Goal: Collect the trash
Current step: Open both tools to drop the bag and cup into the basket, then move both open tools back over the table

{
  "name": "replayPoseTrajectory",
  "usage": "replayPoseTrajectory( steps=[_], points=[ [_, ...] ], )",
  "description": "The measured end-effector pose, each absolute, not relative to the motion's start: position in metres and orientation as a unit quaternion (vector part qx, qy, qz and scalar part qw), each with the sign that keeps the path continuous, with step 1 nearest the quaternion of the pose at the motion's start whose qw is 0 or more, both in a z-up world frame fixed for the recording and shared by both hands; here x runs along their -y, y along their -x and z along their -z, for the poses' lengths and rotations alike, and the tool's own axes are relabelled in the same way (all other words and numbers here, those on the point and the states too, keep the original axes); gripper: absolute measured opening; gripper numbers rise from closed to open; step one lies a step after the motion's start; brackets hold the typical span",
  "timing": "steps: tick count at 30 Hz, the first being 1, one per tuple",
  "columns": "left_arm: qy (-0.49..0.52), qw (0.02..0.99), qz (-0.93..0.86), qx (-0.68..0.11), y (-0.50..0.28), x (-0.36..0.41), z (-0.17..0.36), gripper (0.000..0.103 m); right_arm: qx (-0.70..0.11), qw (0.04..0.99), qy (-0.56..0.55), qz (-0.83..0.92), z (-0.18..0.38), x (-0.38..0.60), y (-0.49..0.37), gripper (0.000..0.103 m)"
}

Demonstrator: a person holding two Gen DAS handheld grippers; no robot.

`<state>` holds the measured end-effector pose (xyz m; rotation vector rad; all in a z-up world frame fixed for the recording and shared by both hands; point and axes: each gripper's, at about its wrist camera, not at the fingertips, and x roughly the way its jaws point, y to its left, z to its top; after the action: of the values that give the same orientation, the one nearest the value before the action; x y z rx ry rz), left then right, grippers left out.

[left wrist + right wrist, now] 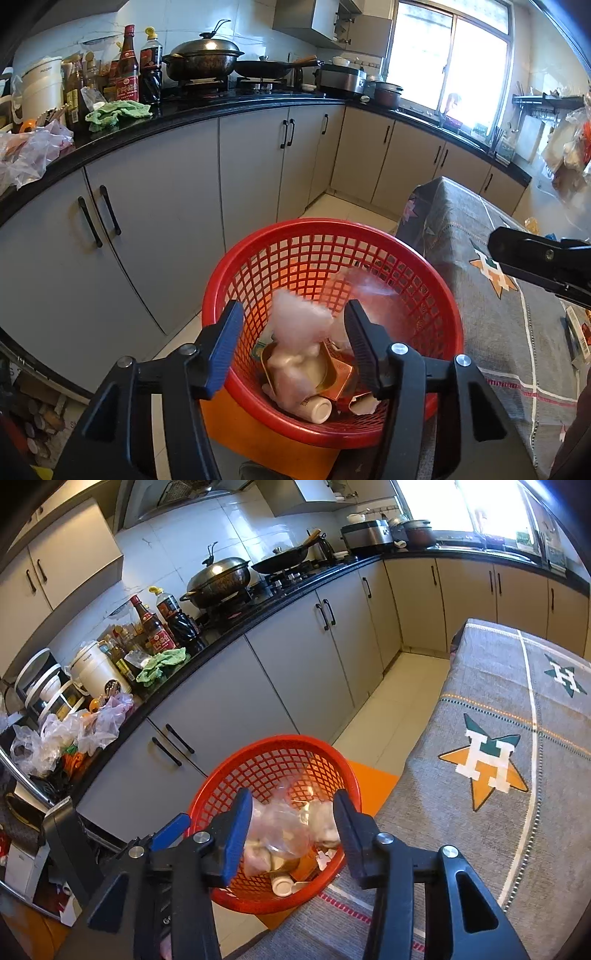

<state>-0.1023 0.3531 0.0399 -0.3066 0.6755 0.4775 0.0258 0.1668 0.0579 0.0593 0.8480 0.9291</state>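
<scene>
Kitchen aisle, grey cloth-covered tabletop (pixel 498 686) lying beside a red plastic mesh basket (pixel 443 295). Left gripper (pixel 293 339) and right gripper (pixel 291 819) are hovering over it, jaws half open, gripping nothing. Crumpled clear plastic wrap (pixel 280 827) is dropping in: light, soft, slippery; pinch a bunched fold

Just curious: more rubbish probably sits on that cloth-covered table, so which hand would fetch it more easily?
Probably the right tongs: they hover beside the grey patterned tablecloth, while the left tongs are over the red mesh basket.
</scene>
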Motion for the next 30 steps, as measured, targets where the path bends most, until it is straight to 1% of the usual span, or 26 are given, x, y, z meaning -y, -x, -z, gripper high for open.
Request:
replayPoseTrajectory(
  steps=[5, 11, 23, 30],
  points=[
    [0.146, 0.907, -0.227, -0.323, 0.107, -0.345, -0.046, 0.056, -0.387, 0.814, -0.040, -0.431, -0.065, -0.147, -0.022, 0.050],
    [0.126, 0.916, -0.207, -0.320, 0.106, -0.316, -0.059, 0.056, -0.393, 0.820, -0.064, -0.412, -0.064, -0.106, -0.024, 0.049],
    [0.069, 0.932, -0.134, -0.331, 0.085, -0.223, -0.076, 0.060, -0.375, 0.845, -0.112, -0.364, -0.072, 0.003, -0.034, 0.049],
    [0.053, 0.932, -0.069, -0.352, 0.072, -0.168, -0.080, 0.060, -0.358, 0.876, -0.095, -0.308, -0.075, 0.085, -0.044, 0.049]
  ],
)
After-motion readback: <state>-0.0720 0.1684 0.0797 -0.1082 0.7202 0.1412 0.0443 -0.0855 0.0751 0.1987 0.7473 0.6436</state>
